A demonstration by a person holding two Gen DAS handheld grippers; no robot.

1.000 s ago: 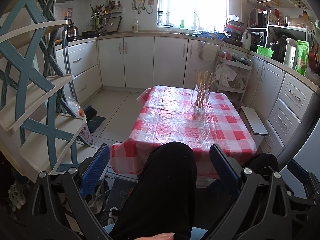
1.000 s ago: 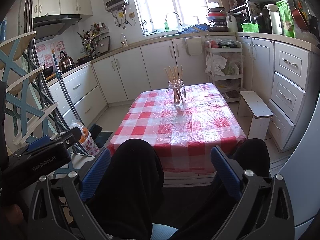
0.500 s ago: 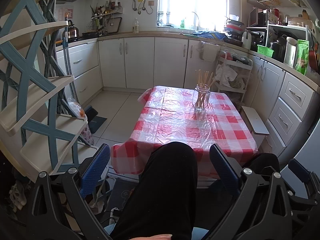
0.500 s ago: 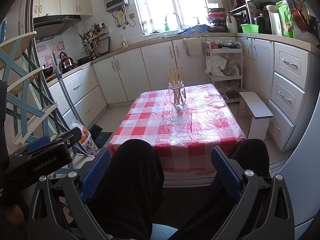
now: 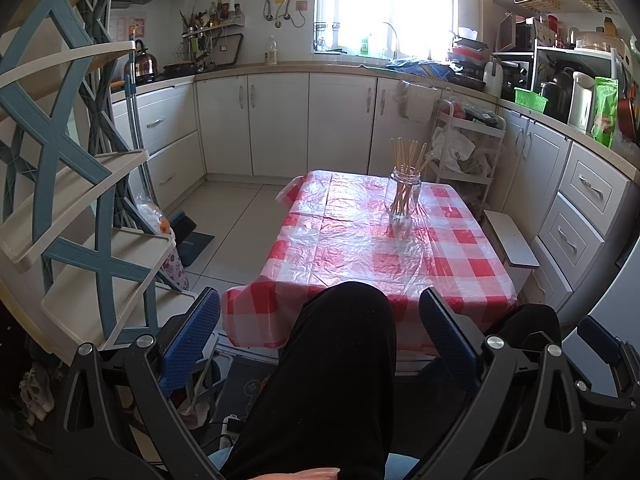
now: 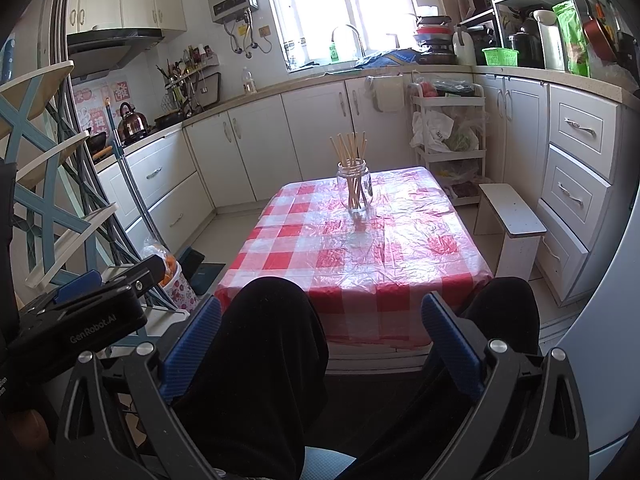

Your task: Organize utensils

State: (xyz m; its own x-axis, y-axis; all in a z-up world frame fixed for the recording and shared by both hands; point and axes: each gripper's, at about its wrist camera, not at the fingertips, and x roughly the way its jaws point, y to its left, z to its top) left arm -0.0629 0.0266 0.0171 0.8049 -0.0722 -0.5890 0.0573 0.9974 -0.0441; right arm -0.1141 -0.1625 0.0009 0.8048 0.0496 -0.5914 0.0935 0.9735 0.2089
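Note:
A clear glass jar [image 5: 403, 196] holding several wooden chopsticks [image 5: 408, 158] stands upright on a table with a red and white checked cloth [image 5: 352, 248]. The jar shows in the right wrist view [image 6: 354, 191] too, on the far half of the table [image 6: 360, 252]. My left gripper [image 5: 320, 312] is open and empty, held low over the person's black-trousered knee [image 5: 340, 352], well short of the table. My right gripper [image 6: 322, 320] is open and empty, also over the knees. The left gripper body [image 6: 80, 320] shows at the right view's left edge.
A blue and cream shelf rack [image 5: 80, 200] stands close on the left. A white stool [image 5: 510, 240] sits right of the table, with drawers [image 6: 576, 184] behind it. White cabinets [image 5: 280, 124] and a wheeled trolley [image 6: 450, 140] line the far wall.
Both views have shifted very slightly; the grippers stay open and empty over the knees, and the jar has not moved.

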